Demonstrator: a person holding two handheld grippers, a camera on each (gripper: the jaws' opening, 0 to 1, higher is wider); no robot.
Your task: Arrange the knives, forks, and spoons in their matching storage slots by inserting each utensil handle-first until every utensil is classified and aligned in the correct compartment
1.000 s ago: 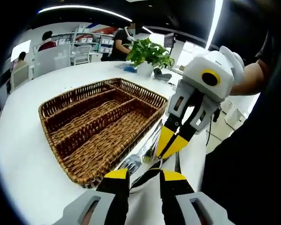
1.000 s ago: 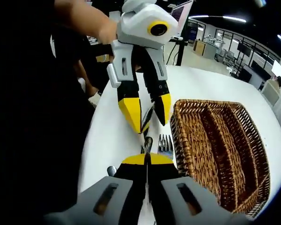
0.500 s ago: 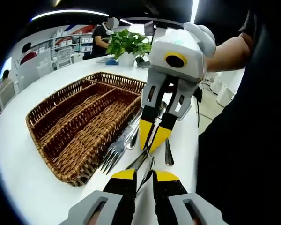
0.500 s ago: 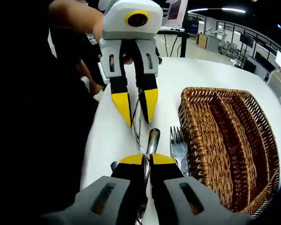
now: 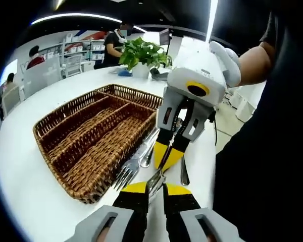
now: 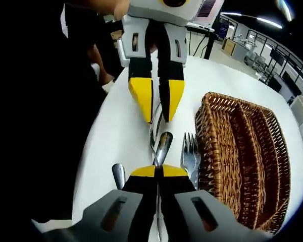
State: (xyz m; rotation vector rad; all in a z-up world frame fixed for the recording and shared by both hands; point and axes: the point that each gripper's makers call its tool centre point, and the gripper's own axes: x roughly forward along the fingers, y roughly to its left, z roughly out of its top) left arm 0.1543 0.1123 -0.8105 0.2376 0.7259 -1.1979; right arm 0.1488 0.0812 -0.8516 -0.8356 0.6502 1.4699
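In the right gripper view, the right gripper (image 6: 158, 172) has its jaws pressed together on a shiny steel utensil handle (image 6: 162, 146) pointing up-frame. The left gripper (image 6: 156, 103), jaws spread, straddles the handle's far end. The three-slot woven wicker basket (image 6: 242, 151) sits on the white surface (image 6: 118, 136), right of both.

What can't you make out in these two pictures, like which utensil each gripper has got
- Right gripper, right gripper view: shut on a utensil; a rounded metal end shows, the rest hidden between the jaws, type unclear.
- Left gripper, left gripper view: its hold is hidden behind the right gripper's tips.
- Spoon, right gripper view: cut off by the gripper body.
- Basket: far corner lost at the rim.
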